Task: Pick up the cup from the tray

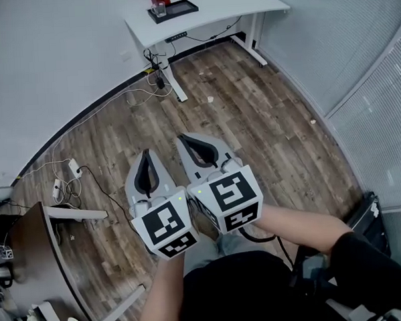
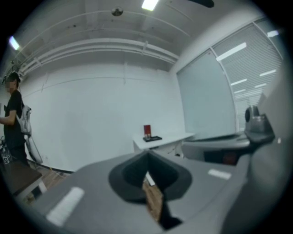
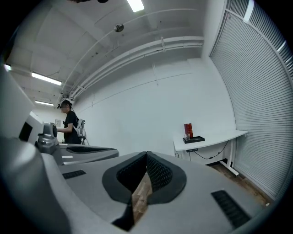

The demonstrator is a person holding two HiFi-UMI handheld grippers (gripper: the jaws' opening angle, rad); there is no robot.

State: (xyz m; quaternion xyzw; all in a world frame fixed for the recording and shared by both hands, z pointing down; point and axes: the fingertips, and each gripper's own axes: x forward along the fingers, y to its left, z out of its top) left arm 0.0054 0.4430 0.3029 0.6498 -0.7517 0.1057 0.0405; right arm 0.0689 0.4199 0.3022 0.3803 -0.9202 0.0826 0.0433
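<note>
The cup (image 1: 159,10) sits on the tray (image 1: 183,6) on the far worktop (image 1: 210,16), well apart and straight ahead. The right tool (image 1: 186,140) is marginally nearer than the left tool (image 1: 146,156). Both are closed and empty.

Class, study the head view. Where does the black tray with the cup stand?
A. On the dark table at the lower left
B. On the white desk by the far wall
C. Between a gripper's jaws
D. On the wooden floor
B: the black tray holding the cup rests on the white desk at the top of the head view.
</note>
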